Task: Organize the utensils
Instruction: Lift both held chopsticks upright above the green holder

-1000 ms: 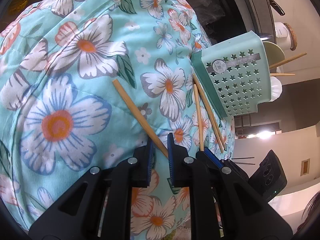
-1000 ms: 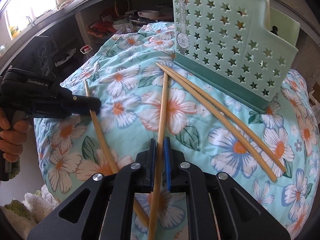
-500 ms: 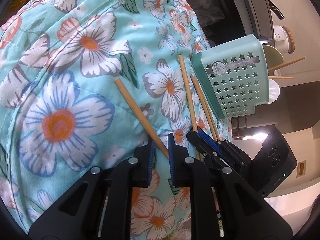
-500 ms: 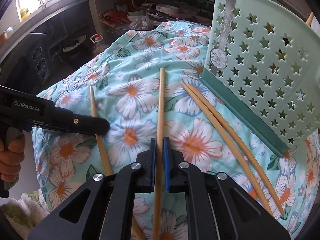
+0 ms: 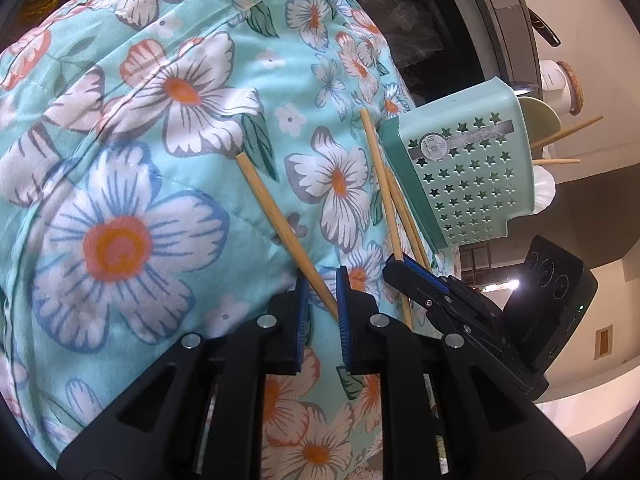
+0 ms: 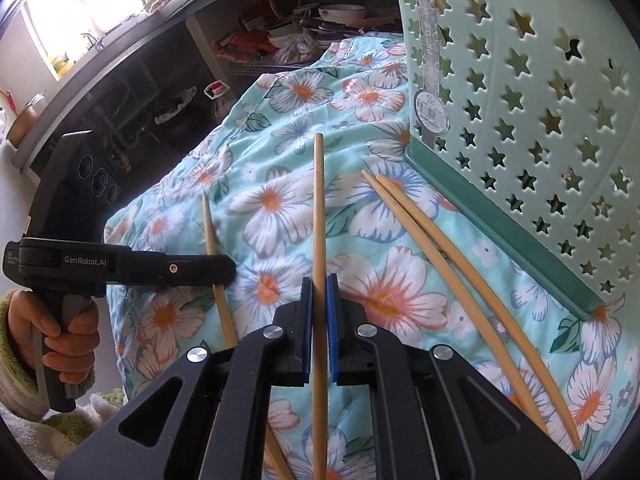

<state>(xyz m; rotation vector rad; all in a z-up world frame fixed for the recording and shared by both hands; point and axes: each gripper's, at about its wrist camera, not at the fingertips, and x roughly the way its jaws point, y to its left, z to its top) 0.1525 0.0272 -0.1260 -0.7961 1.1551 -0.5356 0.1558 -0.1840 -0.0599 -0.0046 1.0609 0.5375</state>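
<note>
Several bamboo chopsticks lie on a floral quilt (image 5: pixel 120 160). My left gripper (image 5: pixel 322 276) has its jaws narrowly apart around one chopstick (image 5: pixel 276 220) that rests on the quilt. My right gripper (image 6: pixel 319 282) is shut on another chopstick (image 6: pixel 319 208) and holds it lifted, pointing forward; it also shows in the left wrist view (image 5: pixel 378 176). Two chopsticks (image 6: pixel 440 248) lie side by side by the mint star-holed utensil basket (image 6: pixel 540 100), which also shows in the left wrist view (image 5: pixel 472 168) with chopsticks standing in it.
The quilt (image 6: pixel 360 100) slopes away at its edges. Cluttered dark shelves (image 6: pixel 280 20) stand behind it. The hand holding the left gripper (image 6: pixel 56 320) is at the left of the right wrist view.
My right gripper has raised its chopstick off the quilt and moved forward toward the basket. My left gripper has stayed around its chopstick.
</note>
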